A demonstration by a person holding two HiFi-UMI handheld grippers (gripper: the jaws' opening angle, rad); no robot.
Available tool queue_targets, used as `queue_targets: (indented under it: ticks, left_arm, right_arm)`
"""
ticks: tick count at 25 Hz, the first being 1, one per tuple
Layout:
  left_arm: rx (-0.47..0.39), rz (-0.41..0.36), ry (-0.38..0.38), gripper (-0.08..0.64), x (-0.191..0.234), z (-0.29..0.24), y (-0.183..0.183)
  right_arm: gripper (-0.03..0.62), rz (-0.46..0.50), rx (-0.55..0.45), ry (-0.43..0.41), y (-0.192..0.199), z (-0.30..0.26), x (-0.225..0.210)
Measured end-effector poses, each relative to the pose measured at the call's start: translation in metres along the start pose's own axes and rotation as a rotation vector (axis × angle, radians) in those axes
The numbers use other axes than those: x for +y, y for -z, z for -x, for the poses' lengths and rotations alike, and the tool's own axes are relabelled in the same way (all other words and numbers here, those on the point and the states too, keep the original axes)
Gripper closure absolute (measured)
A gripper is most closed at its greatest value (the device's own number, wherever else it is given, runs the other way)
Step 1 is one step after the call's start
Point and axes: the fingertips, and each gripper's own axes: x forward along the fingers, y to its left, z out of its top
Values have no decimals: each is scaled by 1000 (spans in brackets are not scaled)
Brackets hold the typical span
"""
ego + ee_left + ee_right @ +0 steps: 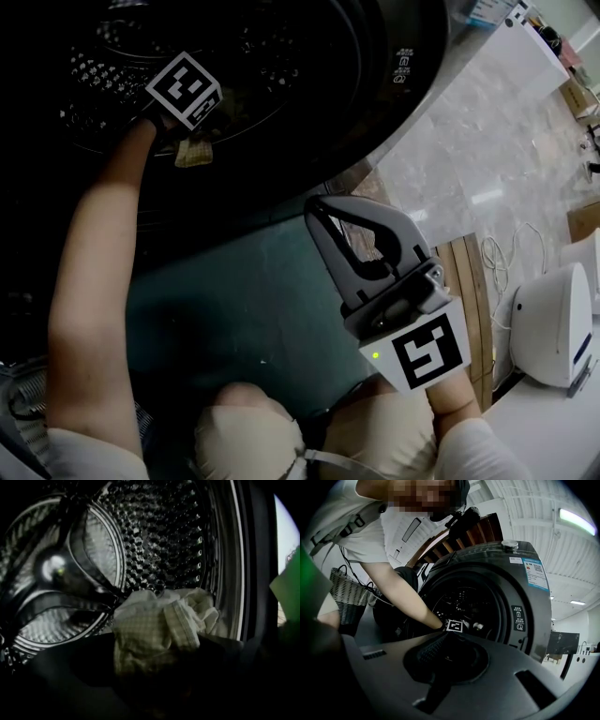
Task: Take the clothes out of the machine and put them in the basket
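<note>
Left gripper (190,141) inside washer drum (154,536), pinching checked cloth (157,625). Right gripper (325,214) outside, jaws pressed together, empty.

Machine's drum (154,536) holds pale checked cloth (154,630), bunched low by door rim. Beside machine, marble floor (487,141) bears white cable (489,251).

Garment (159,625) at the left jaws is cream, fine-checked; drum (154,536) beyond them is silver, dimpled.

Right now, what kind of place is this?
Probably a lab or showroom laundry corner, not a home: front-loading washing machine, woven basket beside it, white panelled ceiling with strip lights.
</note>
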Motion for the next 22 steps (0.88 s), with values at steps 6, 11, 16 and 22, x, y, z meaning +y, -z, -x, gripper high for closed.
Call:
queue_targets:
  ticks: [6,11,16,22]
  left_arm:
    - [71,-105,40,170,-15,-18,2]
    - [77,-158,55,233,-22,-21,1]
    - [33,-192,-8,338,-19,-11,-4]
    - [-116,-179,-121,402,-7,22,-24]
  right_arm:
    - [578,8,11,0,4,8,-4]
    - [578,6,20,13,7,12,-9]
    - [578,13,12,13,2,14,-8]
    - [578,19,-7,5,-5,11,-2]
